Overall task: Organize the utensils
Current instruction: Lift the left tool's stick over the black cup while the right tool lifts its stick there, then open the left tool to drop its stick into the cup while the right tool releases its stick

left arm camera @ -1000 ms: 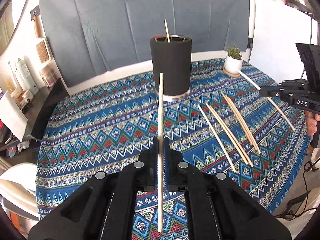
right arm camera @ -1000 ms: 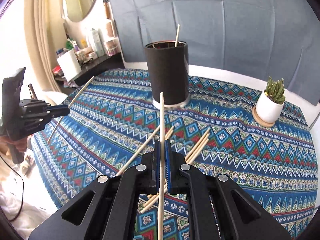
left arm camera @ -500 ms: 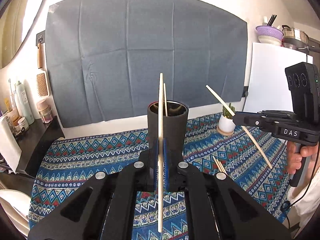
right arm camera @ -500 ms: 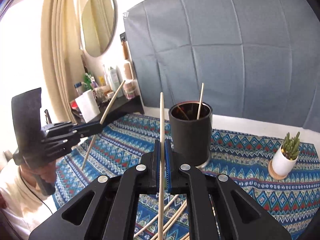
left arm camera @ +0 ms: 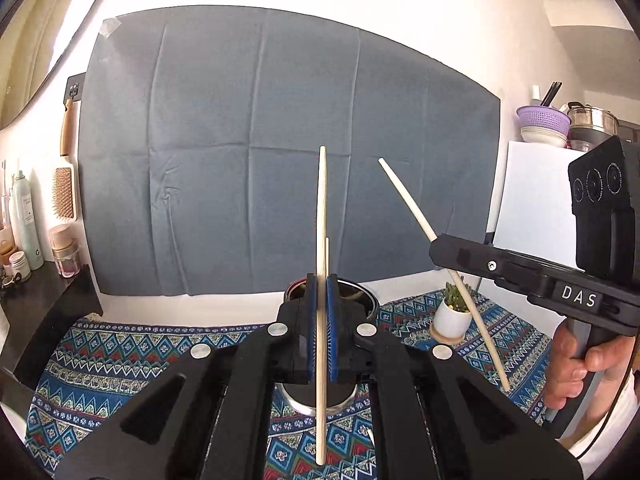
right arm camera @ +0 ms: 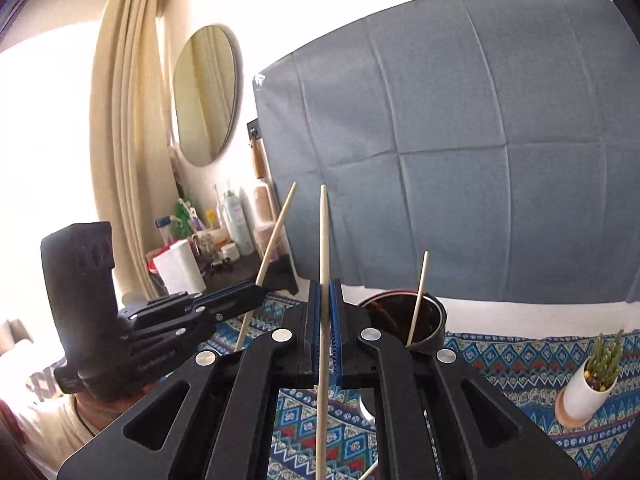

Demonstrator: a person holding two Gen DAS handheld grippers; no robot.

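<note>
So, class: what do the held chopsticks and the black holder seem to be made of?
Chopsticks: likely bamboo or pale wood, matte; tan, thin, no shine. Holder: dull black outside, perhaps a foam or rubber sleeve; its shiny rim and base suggest metal.

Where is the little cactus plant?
In the right wrist view the cactus plant stands low at the right edge on the patterned tablecloth, right of the black utensil cup.

Two black two-finger grippers are hovering, the left [left arm camera: 321,336] and the right [right arm camera: 325,332], each pinching one pale wooden chopstick [left arm camera: 321,240] [right arm camera: 323,264]. One black cylindrical holder [right arm camera: 430,316] is keeping one more stick [right arm camera: 418,296]. One small white potted succulent [right arm camera: 592,380] is sitting nearby.
</note>
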